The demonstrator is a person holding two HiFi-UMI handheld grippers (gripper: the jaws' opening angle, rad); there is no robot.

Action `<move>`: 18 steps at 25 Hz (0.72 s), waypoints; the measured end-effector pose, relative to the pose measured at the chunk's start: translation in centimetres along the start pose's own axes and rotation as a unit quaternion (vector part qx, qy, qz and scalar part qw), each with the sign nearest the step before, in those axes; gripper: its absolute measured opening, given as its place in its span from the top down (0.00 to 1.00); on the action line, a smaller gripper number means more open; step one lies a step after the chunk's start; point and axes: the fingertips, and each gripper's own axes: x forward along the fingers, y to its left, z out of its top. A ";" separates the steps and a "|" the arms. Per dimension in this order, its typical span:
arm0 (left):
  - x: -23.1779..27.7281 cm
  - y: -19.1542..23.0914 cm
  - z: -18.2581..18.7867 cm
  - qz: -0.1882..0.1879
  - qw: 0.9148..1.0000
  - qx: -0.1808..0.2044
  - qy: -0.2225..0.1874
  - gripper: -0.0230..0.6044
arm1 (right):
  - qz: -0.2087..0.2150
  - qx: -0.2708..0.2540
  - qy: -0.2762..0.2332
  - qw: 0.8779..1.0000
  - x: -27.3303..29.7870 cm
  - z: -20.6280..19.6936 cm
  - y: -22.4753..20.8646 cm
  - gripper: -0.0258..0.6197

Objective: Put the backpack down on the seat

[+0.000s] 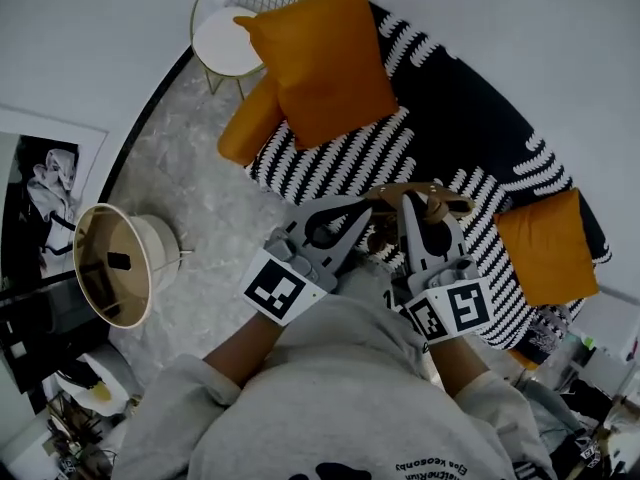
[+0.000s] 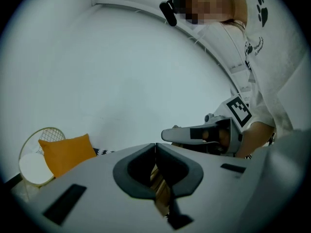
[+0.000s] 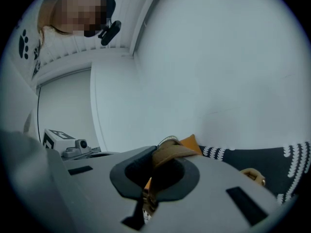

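Only the backpack's tan straps show, stretched between my two grippers; its body is hidden beneath them. My left gripper is shut on a tan strap that runs down between its jaws. My right gripper is shut on a tan strap that arches over its jaws. Both grippers sit close to my chest, above the front edge of the seat, a sofa with a black-and-white striped cover. The left gripper view also shows the right gripper beside it.
A large orange cushion lies at the sofa's left end and a smaller one at its right. A round white side table stands behind. A lamp shade stands on the grey floor to my left. Clutter fills the lower corners.
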 end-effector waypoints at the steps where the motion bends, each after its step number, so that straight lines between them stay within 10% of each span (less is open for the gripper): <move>1: 0.2 0.8 -0.4 -0.004 1.000 0.000 0.001 0.93 | 0.000 0.001 -0.001 1.000 0.8 -0.3 -0.2 0.91; 18: 5.5 10.0 -8.4 -0.042 0.998 -0.035 0.029 0.93 | -0.036 0.038 0.028 0.998 10.2 -8.3 -5.8 0.91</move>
